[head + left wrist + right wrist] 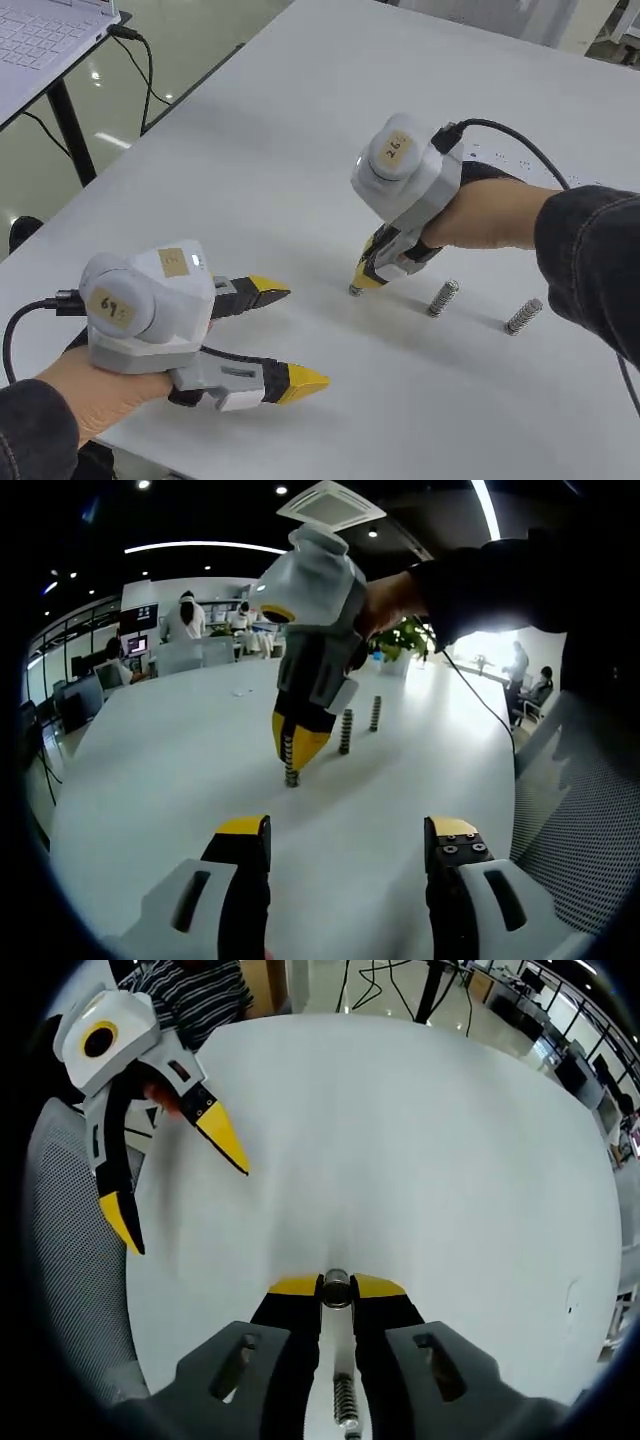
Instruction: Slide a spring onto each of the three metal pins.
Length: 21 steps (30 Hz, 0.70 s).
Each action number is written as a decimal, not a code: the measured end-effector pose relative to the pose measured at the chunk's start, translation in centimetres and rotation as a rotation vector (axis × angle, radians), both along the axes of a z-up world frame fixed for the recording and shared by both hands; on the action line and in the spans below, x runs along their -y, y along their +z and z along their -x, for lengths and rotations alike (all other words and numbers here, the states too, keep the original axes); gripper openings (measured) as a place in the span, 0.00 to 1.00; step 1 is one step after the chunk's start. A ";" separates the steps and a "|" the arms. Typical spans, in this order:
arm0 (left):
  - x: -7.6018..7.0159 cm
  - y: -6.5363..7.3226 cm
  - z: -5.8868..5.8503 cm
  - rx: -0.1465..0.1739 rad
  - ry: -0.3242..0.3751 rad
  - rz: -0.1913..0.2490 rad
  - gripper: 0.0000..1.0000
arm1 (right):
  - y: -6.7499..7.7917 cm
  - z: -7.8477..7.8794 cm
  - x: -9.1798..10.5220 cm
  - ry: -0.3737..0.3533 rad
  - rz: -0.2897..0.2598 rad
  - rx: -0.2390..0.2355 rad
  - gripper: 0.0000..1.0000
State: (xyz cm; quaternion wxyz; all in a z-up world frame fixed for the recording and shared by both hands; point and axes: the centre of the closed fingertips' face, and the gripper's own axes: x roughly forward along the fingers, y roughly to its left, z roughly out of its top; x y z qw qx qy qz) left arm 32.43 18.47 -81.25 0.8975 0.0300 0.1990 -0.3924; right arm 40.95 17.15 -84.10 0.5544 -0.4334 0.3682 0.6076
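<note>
At the lower left of the head view, the left gripper (305, 336) hovers over the plain white table (250, 150), its yellow-tipped jaws spread wide and empty. At mid-frame the right gripper (357, 287) points down, its jaws pinched narrowly on an upright spring (291, 765) that touches the tabletop. A round metal pin end (337, 1288) shows between the tips. To the right stand a second spring (443, 297) and a third spring (523, 316), apart from each other. A laptop (40, 35) sits at the upper left. Farther off is an open office with a ceiling light strip (200, 548) and a potted plant (405, 640).

White table (300, 130), two upright springs (443, 297)
</note>
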 end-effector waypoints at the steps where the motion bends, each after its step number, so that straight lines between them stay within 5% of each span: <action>1: 0.0 0.0 0.0 0.000 0.000 0.000 0.60 | -0.1 0.0 0.0 -0.002 0.001 0.002 0.13; 21: -0.2 -0.1 -0.1 -0.003 0.005 0.002 0.60 | -1.1 -0.3 0.5 -0.011 0.013 -0.003 0.20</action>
